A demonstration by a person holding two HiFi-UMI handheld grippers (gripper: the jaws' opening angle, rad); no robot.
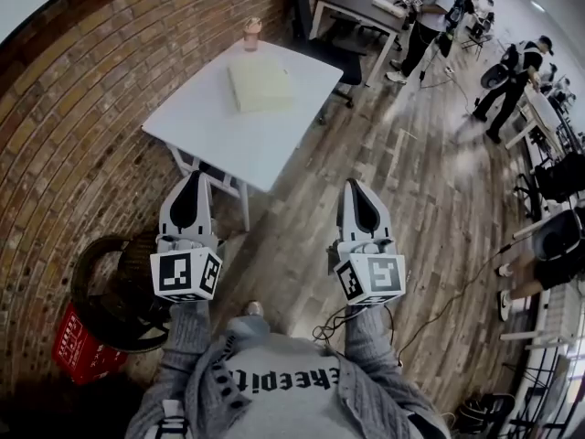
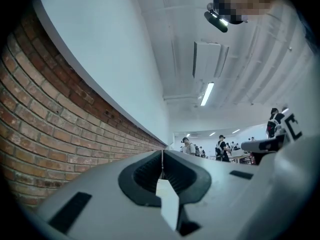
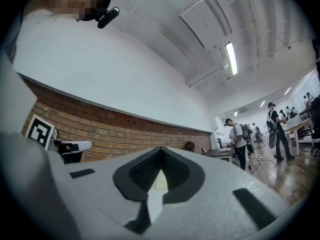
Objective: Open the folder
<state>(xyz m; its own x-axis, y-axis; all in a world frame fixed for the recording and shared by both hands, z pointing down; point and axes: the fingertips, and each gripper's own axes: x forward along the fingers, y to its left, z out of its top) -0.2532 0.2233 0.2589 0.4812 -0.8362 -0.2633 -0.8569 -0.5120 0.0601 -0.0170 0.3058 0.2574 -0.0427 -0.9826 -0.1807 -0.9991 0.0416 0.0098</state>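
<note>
A wooden floor runs beside a curved brick wall, and a white table stands against that wall, ahead of both grippers. The folder, pale yellow and closed, lies flat on the far half of the table, well ahead of the left hand-held gripper and ahead and to the left of the right hand-held gripper. It is set in from every table edge, with bare white top between it and the near corner. A cup stands just beyond the folder, near the far edge.

Both grippers are held up in front of the person's chest, side by side and well apart, short of the table's near corner. In each gripper view the jaws are clenched, pads meeting in a thin seam, with nothing grasped.

Open floor lies ahead of the right gripper. A red crate and a dark round seat sit to the left of the left gripper by the wall.
</note>
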